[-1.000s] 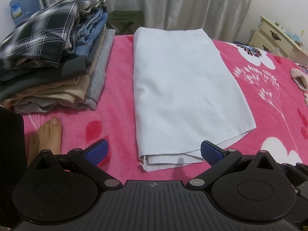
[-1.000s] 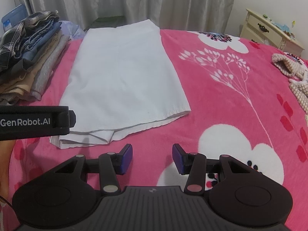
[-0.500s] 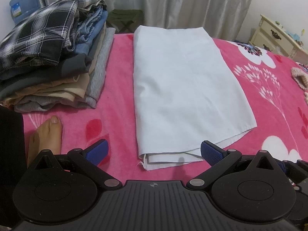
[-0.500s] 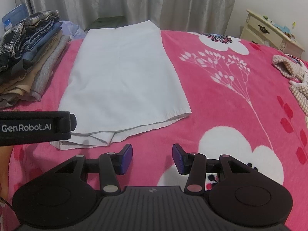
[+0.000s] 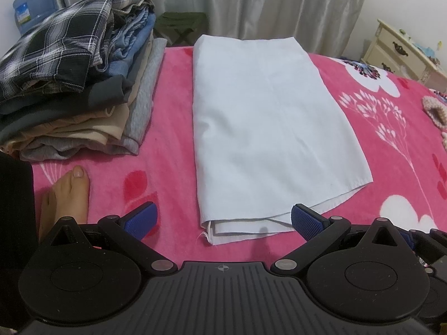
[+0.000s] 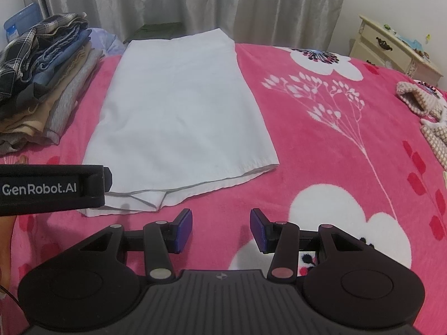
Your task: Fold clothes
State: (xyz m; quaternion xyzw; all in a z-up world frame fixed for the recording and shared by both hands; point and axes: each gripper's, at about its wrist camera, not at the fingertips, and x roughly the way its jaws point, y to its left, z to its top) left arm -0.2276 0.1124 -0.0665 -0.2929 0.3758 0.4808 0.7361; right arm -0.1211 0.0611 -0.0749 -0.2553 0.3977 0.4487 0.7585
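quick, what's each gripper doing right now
left gripper: open, holding nothing, near the white garment's near edge
right gripper: open, empty, over the pink blanket

Pink floral blanket (image 5: 173, 106) covers bed. Grey curtains (image 5: 279, 2) behind. Cream nightstand (image 6: 391, 47) at right, blue water jug (image 5: 32, 7) far left, bare foot (image 5: 65, 195) on blanket.

The long white folded garment (image 5: 268, 128) at frame centre is smooth, matt woven cloth. Under it the pink flowered blanket (image 5: 173, 128) looks plush and fuzzy. The stack of folded clothes (image 5: 75, 83) at upper left mixes plaid weave, denim and grey knit. The grey curtain (image 5: 279, 2) along the top has a satin sheen.
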